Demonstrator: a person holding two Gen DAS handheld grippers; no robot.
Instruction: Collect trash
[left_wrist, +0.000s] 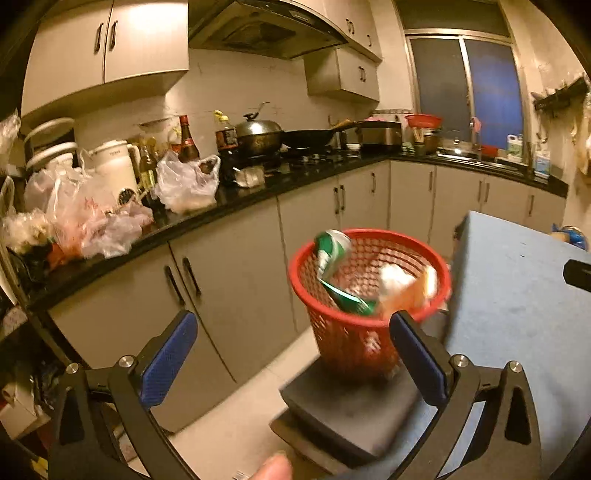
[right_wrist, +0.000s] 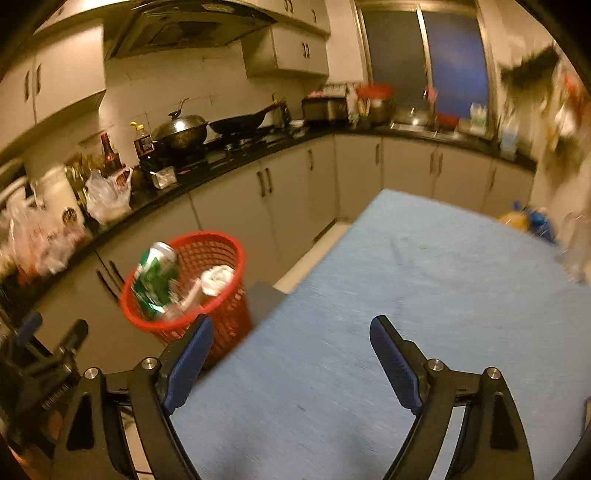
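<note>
I see a red mesh basket (left_wrist: 369, 295) with a lattice of small holes, and in it a green-and-white can (left_wrist: 330, 254), white crumpled paper (left_wrist: 395, 278) and something orange, blurred. My left gripper (left_wrist: 293, 354) and right gripper (right_wrist: 291, 350) both have black frames with textured blue pads (left_wrist: 168, 358). The tablecloth (right_wrist: 406, 314) is pale blue. The basket sits on a dark grey stool (left_wrist: 354, 410). I see grey cabinet doors (left_wrist: 236, 266) with black handles under a black countertop (left_wrist: 258, 188).
</note>
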